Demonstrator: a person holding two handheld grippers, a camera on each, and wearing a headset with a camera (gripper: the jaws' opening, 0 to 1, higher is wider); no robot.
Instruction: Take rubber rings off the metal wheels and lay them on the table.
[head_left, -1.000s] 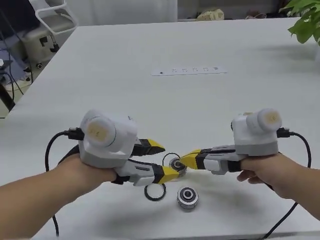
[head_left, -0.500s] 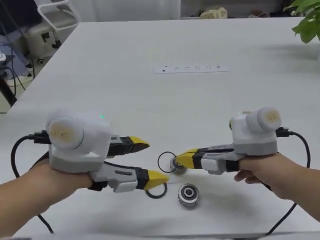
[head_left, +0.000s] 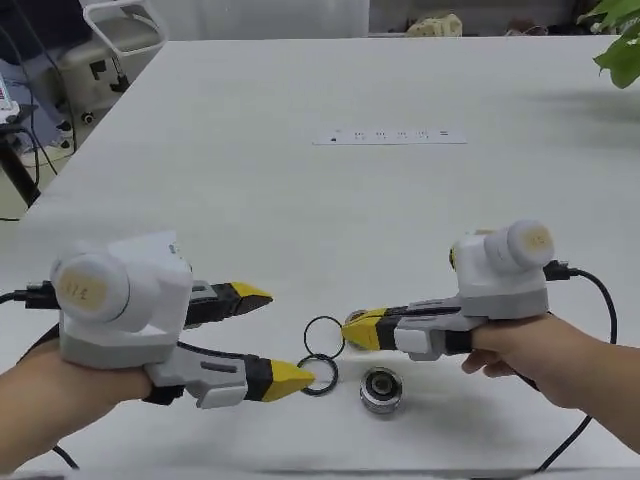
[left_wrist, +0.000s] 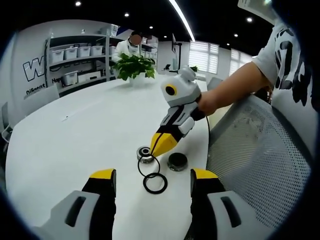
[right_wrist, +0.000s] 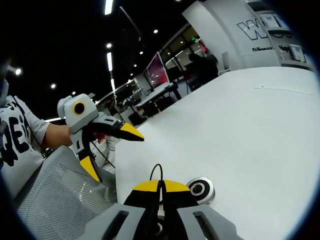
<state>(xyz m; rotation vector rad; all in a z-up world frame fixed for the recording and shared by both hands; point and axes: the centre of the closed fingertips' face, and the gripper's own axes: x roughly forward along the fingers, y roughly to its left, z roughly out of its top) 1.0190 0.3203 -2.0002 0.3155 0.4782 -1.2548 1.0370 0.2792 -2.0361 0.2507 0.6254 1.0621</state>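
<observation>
My right gripper (head_left: 352, 328) (right_wrist: 160, 186) is shut, with a thin rubber ring (head_left: 323, 337) (right_wrist: 156, 172) looping out from between its tips. A metal wheel (left_wrist: 145, 154) lies on the table right under that tip (left_wrist: 160, 145), touching the thin ring (left_wrist: 150, 167). A second wheel (head_left: 381, 389) (left_wrist: 177, 161) (right_wrist: 200, 189) lies nearby. A thicker black ring (head_left: 318, 378) (left_wrist: 155, 183) lies flat on the table (head_left: 350, 220). My left gripper (head_left: 272, 335) (left_wrist: 153, 175) (right_wrist: 114, 152) stands open a short way left of the rings, holding nothing.
A flat white socket strip (head_left: 390, 136) lies further back on the table. A leafy plant (head_left: 620, 40) (left_wrist: 132, 65) stands at the far right corner. A mesh chair (left_wrist: 250, 150) is beside the table's near edge. A person (left_wrist: 125, 47) stands behind the plant.
My left gripper has drawn back to the left, away from the wheel and the right gripper's tip, with its jaws still apart. The right gripper has barely moved. The thin ring now shows as a full loop.
</observation>
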